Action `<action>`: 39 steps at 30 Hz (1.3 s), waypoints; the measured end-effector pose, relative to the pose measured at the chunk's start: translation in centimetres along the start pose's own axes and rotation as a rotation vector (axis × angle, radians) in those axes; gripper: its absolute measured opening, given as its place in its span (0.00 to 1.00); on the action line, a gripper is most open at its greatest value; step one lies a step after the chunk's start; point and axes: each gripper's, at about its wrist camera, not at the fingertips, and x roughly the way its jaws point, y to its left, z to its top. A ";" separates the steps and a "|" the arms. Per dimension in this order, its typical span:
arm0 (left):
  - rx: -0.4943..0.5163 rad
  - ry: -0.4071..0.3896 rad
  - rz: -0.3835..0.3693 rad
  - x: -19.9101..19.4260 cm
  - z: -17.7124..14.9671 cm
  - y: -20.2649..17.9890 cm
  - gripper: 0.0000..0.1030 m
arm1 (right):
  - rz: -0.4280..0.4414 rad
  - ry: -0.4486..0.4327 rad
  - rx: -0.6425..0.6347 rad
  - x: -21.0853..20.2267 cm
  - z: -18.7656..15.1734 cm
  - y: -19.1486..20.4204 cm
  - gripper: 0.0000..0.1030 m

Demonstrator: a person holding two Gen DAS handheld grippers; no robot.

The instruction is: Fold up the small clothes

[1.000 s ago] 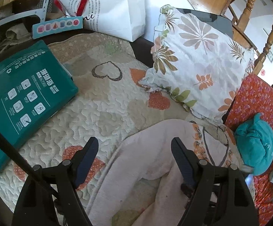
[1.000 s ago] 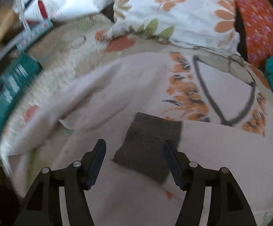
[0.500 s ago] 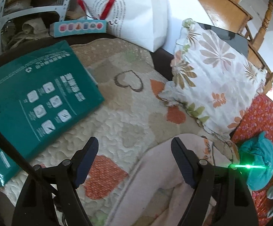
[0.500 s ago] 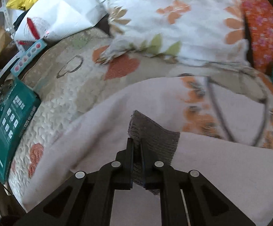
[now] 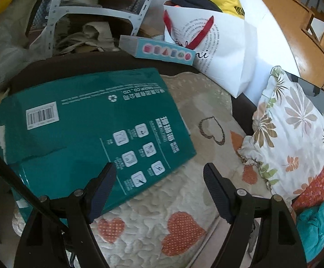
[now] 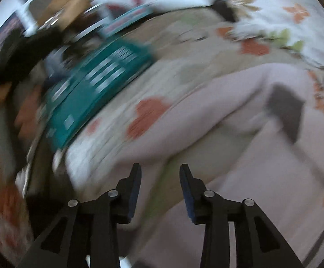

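A pale pink garment with a dark grey patch lies spread on the quilted heart-pattern cover. The right wrist view is motion-blurred. My right gripper is open with a narrow gap and empty, above the garment's left edge, apart from the grey patch. My left gripper is wide open and empty above the quilted cover, next to a green box. Only a thin pink edge of the garment shows in the left wrist view.
A floral pillow leans at the right. A teal cloth lies on a red flowered cover. A white paper bag and a small blue box stand at the back, with clutter behind.
My right gripper shut on the grey patch half a second ago, then let go, opened and swung left. My left gripper moved left off the garment toward the green box.
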 end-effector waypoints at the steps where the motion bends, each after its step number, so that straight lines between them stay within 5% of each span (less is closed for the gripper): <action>1: 0.002 0.002 0.001 0.0 0.0 0.2 0.77 | -0.004 0.009 -0.031 0.3 -0.8 1.2 0.50; 4: 0.002 0.007 -0.001 -0.1 -0.2 0.6 0.77 | -0.077 0.024 -0.122 1.2 -3.0 4.1 0.66; 7: -0.002 0.017 -0.004 0.1 -0.3 0.7 0.77 | -0.172 0.072 -0.179 2.7 -5.1 5.3 0.66; 8: -0.005 0.019 -0.004 0.0 -0.4 0.7 0.77 | -0.202 0.099 -0.196 3.3 -5.6 5.4 0.42; 10: -0.008 0.020 -0.008 0.0 -0.6 0.4 0.77 | -0.203 0.107 -0.184 3.0 -5.4 5.2 0.13; 16: 0.020 0.027 -0.039 0.1 -1.5 -2.2 0.77 | -0.098 -0.080 -0.055 -7.0 0.0 2.6 0.11; 21: 0.084 0.067 -0.097 0.9 -3.3 -6.4 0.77 | -0.152 -0.249 0.140 -18.9 1.4 -5.7 0.11; 26: 0.186 0.125 -0.158 1.9 -6.0 -11.6 0.77 | -0.351 -0.238 0.413 -25.4 -3.6 -18.5 0.15; 28: 0.232 0.137 -0.169 2.0 -7.0 -13.3 0.77 | -0.541 -0.129 0.482 -25.0 -5.5 -22.7 0.21; 29: 0.258 0.146 -0.176 2.2 -7.7 -14.3 0.77 | -0.711 -0.058 0.516 -24.8 -7.0 -25.1 0.25; 30: 0.273 0.153 -0.180 2.3 -8.1 -14.9 0.77 | -0.736 -0.045 0.526 -24.9 -7.8 -25.8 0.25; 34: 0.325 0.193 -0.184 3.2 -9.8 -17.1 0.77 | -0.637 -0.109 0.482 -24.3 -7.2 -25.0 0.34; 39: 0.348 0.252 -0.162 4.9 -11.3 -18.4 0.77 | -0.535 -0.096 0.221 -18.7 -0.3 -20.6 0.41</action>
